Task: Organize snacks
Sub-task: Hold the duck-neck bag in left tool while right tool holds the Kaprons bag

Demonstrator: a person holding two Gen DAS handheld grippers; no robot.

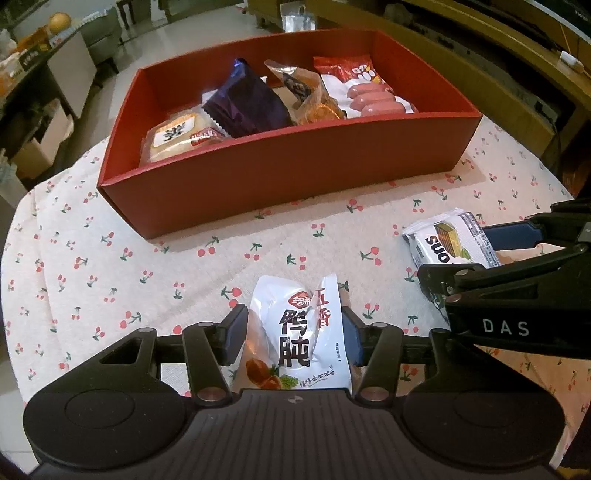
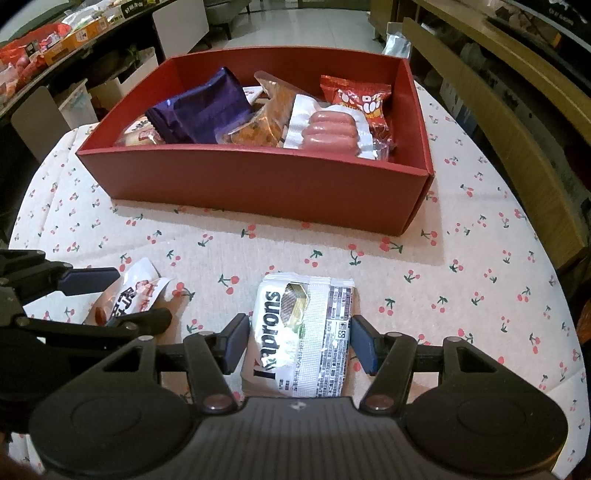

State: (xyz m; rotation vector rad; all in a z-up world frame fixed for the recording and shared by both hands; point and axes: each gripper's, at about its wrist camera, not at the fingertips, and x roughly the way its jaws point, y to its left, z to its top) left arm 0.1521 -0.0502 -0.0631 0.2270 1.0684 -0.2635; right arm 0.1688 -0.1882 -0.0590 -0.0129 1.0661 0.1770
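A red box (image 1: 280, 166) stands on the cherry-print tablecloth and holds several snack packs: a purple bag (image 1: 247, 103), a sausage pack (image 1: 369, 98), a bread pack (image 1: 177, 134). My left gripper (image 1: 295, 332) is shut on a white duck-gizzard pouch (image 1: 295, 332), its pads pressing both sides. My right gripper (image 2: 299, 339) brackets a silver wafer pack (image 2: 303, 332) that lies on the cloth; both pads touch or nearly touch its sides. The wafer pack also shows in the left wrist view (image 1: 450, 240), the pouch in the right wrist view (image 2: 129, 295).
The box (image 2: 258, 184) sits at the far side of the round table (image 2: 480, 277). A wooden bench or shelf (image 2: 498, 110) runs along the right. A side table with more snacks (image 2: 55, 33) stands at the far left. The two grippers are close together.
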